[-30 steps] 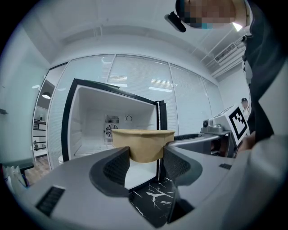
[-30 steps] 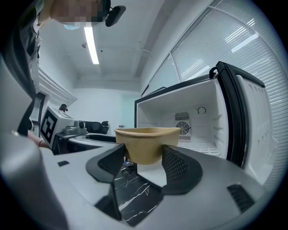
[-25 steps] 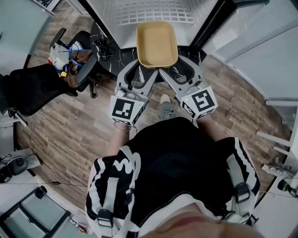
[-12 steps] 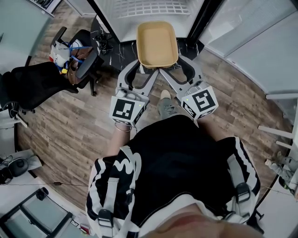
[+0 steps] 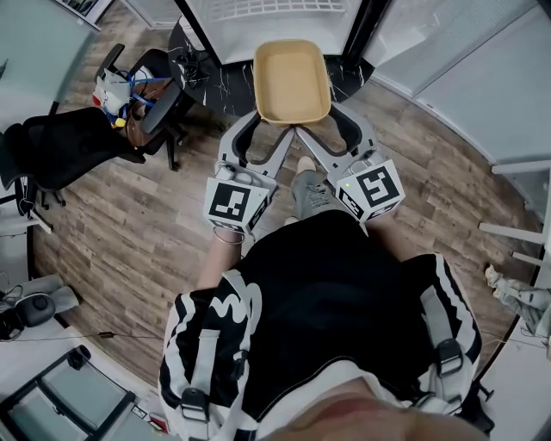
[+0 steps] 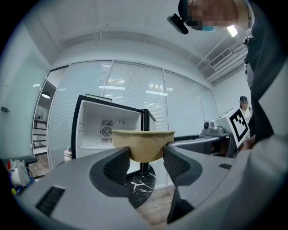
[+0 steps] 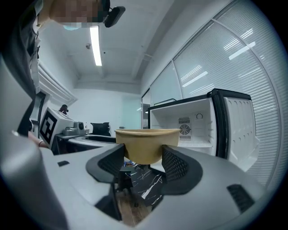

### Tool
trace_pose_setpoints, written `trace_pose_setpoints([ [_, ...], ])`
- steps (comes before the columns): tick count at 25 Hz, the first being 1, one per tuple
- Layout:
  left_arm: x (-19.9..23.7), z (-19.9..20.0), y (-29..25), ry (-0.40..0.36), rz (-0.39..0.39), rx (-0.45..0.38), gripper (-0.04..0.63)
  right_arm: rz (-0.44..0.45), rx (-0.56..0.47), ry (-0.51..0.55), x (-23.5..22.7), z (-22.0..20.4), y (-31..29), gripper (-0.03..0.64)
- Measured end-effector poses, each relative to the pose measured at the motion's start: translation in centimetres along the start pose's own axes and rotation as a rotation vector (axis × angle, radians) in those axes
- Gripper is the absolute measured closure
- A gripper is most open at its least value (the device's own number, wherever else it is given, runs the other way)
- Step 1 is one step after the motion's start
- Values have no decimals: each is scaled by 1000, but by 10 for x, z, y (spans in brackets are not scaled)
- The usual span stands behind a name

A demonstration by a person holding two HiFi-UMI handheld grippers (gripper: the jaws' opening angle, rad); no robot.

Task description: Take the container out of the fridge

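At 12 o'clock in the head view, the open fridge shows its white interior, and the container, a tan empty tray, is held in the air just in front of it, outside the cabinet and above the dark marbled floor plate. The left gripper meets the container's near end from 7 o'clock and the right gripper from 5 o'clock, so the two converge in a V under the tray. In the left gripper view, the left gripper has both fingers pressed against the container wall below the rim, with the fridge behind at 10 o'clock. In the right gripper view, the right gripper pinches the container in the same way, with the fridge at 3 o'clock. The container sits level in both views. A black office chair stands on the wood floor at 9 o'clock in the head view, well apart from the grippers.
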State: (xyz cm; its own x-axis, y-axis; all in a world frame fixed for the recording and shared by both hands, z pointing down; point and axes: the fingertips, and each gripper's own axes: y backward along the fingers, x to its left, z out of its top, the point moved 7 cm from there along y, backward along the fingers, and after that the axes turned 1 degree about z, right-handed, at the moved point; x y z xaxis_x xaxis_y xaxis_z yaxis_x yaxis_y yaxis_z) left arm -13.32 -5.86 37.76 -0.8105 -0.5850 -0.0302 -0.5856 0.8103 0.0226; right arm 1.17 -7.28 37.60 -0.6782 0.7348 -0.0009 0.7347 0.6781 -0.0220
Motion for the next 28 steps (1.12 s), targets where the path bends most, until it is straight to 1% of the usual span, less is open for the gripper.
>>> trace_pose_setpoints([
  [9,-25,3,37,12,-13,19,357,-18,-5,-3,35,3,32,347],
  [14,-37,7,48,10,-12,19,357,-17,-7,-7,44,7,44,347],
  [21,-46,19,55,3,8,-13,357,5,-21,1,48,17,53,346],
  [26,-58,24,51,31,33,-17,357,26,-18,14,41,24,62,345],
  [28,-65,28,50,14,37,-28,357,34,-19,19,38,27,68,346],
])
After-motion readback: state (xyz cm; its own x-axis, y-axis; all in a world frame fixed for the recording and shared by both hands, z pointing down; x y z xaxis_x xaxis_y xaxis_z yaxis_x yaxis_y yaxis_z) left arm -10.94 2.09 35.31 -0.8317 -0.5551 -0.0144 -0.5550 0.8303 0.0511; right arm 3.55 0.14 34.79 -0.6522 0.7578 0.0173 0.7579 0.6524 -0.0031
